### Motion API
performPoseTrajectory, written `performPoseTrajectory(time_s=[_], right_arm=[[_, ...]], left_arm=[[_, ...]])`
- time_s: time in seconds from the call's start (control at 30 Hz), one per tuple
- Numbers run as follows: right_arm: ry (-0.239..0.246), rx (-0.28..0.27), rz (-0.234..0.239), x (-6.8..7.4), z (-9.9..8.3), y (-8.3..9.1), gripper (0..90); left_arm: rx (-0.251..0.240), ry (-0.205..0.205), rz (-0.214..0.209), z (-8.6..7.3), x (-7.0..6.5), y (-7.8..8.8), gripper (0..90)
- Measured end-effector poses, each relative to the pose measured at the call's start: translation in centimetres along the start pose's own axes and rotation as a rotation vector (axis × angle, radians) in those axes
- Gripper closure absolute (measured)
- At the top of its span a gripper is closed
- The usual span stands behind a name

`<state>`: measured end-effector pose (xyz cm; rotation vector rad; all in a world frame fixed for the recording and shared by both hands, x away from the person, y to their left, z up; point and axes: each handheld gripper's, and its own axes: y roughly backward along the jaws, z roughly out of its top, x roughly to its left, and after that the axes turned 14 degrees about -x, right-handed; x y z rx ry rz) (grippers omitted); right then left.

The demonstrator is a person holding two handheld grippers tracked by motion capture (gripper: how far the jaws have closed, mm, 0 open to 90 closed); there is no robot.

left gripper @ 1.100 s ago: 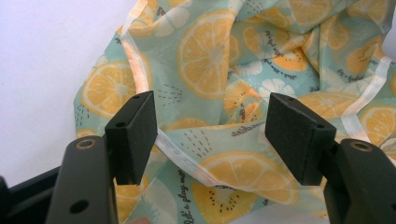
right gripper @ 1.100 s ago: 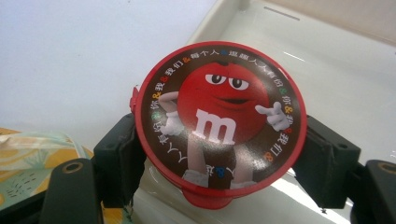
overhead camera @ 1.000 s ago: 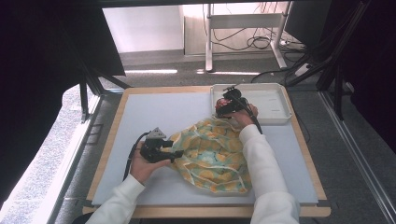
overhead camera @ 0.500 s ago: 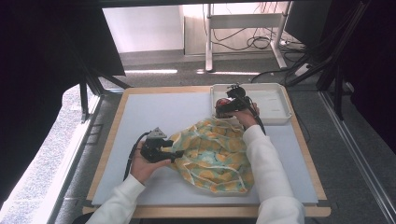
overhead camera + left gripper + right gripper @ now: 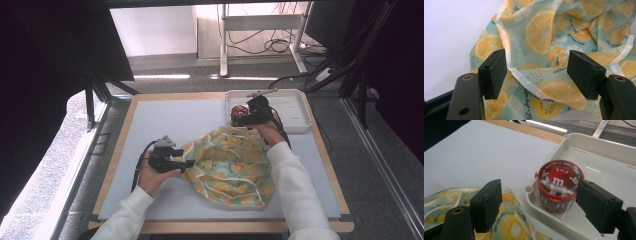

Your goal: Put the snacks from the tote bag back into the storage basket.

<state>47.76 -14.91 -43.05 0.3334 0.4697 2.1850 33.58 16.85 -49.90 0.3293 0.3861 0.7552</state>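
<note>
A cloth bag [image 5: 230, 165] printed with lemon slices lies crumpled on the white table mat [image 5: 175, 115]. My left gripper [image 5: 189, 163] is at its left edge, open. In the left gripper view the bag's [image 5: 544, 30] white hem runs between the spread jaws of the left gripper [image 5: 537, 57], and the pads do not press on it. A red-lidded candy tub [image 5: 239, 109] stands in the near left corner of a white tray [image 5: 300, 125]. My right gripper [image 5: 239, 119] hovers just short of the tub [image 5: 560, 182], open; its jaws have just been closing a little with nothing gripped.
The tray [image 5: 599, 142] sits at the table's far right corner. The bag [image 5: 506, 225] reaches almost to its near rim. A wooden border frames the mat. Bare mat lies at the far left. Cables and desk legs stand on the floor beyond.
My right gripper has lifted and drawn back slightly from the tub, whose red lid now shows more plainly. The left hand and the bag have stayed put.
</note>
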Motion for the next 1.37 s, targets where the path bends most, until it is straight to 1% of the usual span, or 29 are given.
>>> performPoseTrajectory(time_s=[0.1, 0.23, 0.3, 0.33, 0.47, 0.57, 0.67, 0.73, 0.8, 0.9, 1.0, 1.07, 1.2, 1.37], right_arm=[[0.002, -0.025, 0.011, 0.2, -0.3, 1.7, 21.8], [0.012, -0.061, 0.029, 0.6, -1.1, 4.7, 22.6], [0.017, -0.075, 0.038, 0.8, -1.6, 6.0, 23.1], [0.031, -0.079, 0.04, 1.0, -2.0, 6.8, 23.3], [0.041, -0.101, 0.049, 1.4, -3.6, 9.2, 23.5], [0.047, -0.102, 0.053, 1.6, -4.7, 10.3, 23.5], [0.055, -0.106, 0.058, 1.8, -6.2, 11.6, 23.5], [0.052, -0.106, 0.063, 1.9, -7.2, 12.2, 23.5], [0.06, -0.095, 0.058, 1.8, -7.9, 12.6, 23.5], [0.058, -0.087, 0.057, 1.4, -8.7, 12.7, 23.5], [0.049, -0.1, 0.055, 1.2, -8.7, 12.7, 23.5], [0.055, -0.107, 0.062, 1.2, -8.6, 12.8, 23.5], [0.051, -0.118, 0.067, 1.2, -8.7, 12.9, 23.4], [0.045, -0.133, 0.075, 1.2, -8.9, 12.9, 23.0]], left_arm=[[-0.002, -0.001, 0.002, 0.1, 0.0, 0.0, 32.4], [-0.002, -0.004, 0.004, 0.1, -0.1, 0.0, 32.5], [-0.001, -0.005, 0.004, 0.1, -0.1, 0.1, 32.6], [0.0, -0.006, 0.004, 0.1, -0.1, 0.0, 32.6], [0.003, -0.005, 0.005, 0.0, 0.1, 0.0, 32.8], [0.0, 0.0, 0.009, 0.0, 0.1, 0.0, 32.9], [0.003, -0.005, 0.006, 0.1, 0.1, 0.1, 32.9], [0.003, -0.007, 0.006, 0.1, 0.0, 0.1, 33.0], [0.003, -0.011, 0.008, 0.1, 0.0, 0.1, 33.0], [0.004, -0.012, 0.01, 0.1, 0.1, 0.1, 33.0], [0.005, -0.015, 0.012, 0.1, 0.0, 0.1, 33.0], [0.004, -0.015, 0.013, 0.1, 0.0, 0.1, 33.0], [-0.001, -0.017, 0.017, 0.2, 0.1, 0.2, 33.0], [-0.027, -0.024, 0.018, 0.4, 0.0, 0.6, 33.3]])
